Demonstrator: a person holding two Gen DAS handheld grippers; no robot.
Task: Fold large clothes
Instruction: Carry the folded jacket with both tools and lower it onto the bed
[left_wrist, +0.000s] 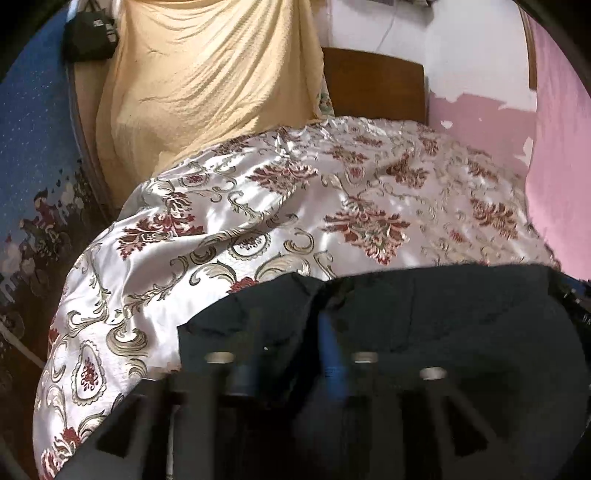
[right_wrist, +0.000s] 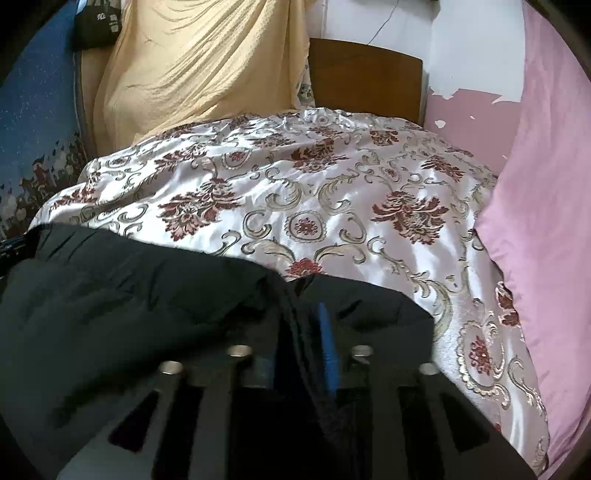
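Lying across floral satin bedspread (right_wrist: 332, 192), dark padded garment (right_wrist: 129, 295); both hand-held grippers (left_wrist: 291, 332) (right_wrist: 306, 332) parted, cloth between, grip unclear.

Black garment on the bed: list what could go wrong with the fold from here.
1. The bedspread is glossy satin, so the black garment may slide as it is folded.
2. Dark cloth bunches around the left gripper and the right gripper; a fold of it could snag on a finger.
3. The garment's edge looks uneven, so the fold may come out crooked.
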